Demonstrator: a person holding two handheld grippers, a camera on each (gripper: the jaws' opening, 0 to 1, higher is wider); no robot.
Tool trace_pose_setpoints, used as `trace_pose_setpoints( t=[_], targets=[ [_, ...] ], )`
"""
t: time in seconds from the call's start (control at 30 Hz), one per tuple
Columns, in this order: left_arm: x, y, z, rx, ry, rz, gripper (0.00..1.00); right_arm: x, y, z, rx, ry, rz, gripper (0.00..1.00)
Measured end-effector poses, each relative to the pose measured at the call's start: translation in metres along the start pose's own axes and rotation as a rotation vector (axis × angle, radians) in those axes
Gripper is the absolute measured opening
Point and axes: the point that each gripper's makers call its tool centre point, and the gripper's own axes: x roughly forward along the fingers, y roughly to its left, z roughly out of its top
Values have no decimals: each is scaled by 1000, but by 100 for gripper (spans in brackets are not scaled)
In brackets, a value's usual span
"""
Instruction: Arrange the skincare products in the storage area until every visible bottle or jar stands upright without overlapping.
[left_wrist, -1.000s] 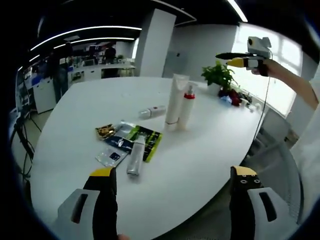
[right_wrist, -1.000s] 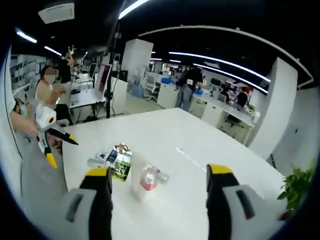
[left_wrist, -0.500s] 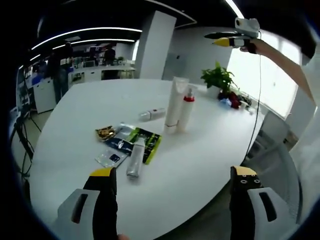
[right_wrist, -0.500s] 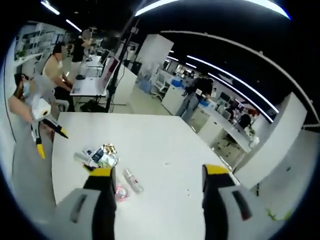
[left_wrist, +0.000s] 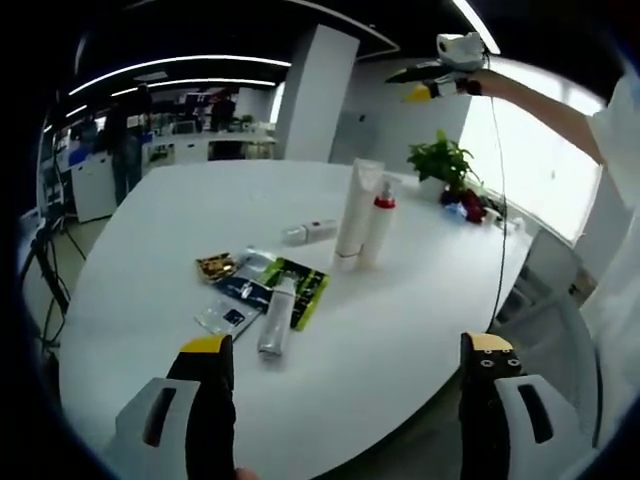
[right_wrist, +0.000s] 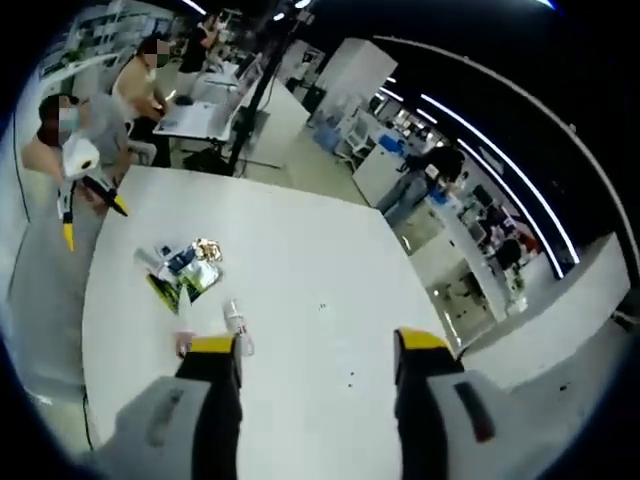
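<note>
**A:** So where are the grippers at? The left gripper hangs low over the near edge of the white table, jaws spread wide with nothing between them. The right gripper is the same story: jaws apart, empty, held high above the table and looking down on it. It also pops up in the left gripper view, raised way up near the ceiling lights at the end of a sleeve.

**B:** And the skincare stuff?

**A:** Mid-table. A tall white tube stands upright with a red-collared pump bottle right beside it, touching or nearly so. A small white bottle lies on its side just behind them. Closer to the left gripper there's a silver tube lying flat across a pile of sachets, a green one, dark blue ones and a gold one. So there's overlap there.

**B:** What about the room?

**A:** It's an open office. A potted plant sits on the table's far side by a bright window, with a white pillar behind the table and strip lights overhead. Beyond that are rows of desks with people standing at them. In the right gripper view the products look tiny, clustered near the table's left side, and people sit at desks past that edge.
</note>
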Motion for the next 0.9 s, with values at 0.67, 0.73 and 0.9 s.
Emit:
trace_pose_setpoints(
  t=[0.67, 0.73, 0.9],
  targets=[
    [3, 13, -8, -53, 38, 39, 92, 127, 57, -74, -26, 100, 305, 47],
    [3, 15, -9, -61, 41, 46, 91, 139, 67, -79, -15, 102, 336, 47],
    [3, 19, -11, -83, 48, 61, 91, 163, 87, -90, 8, 111, 391, 45]
  ],
)
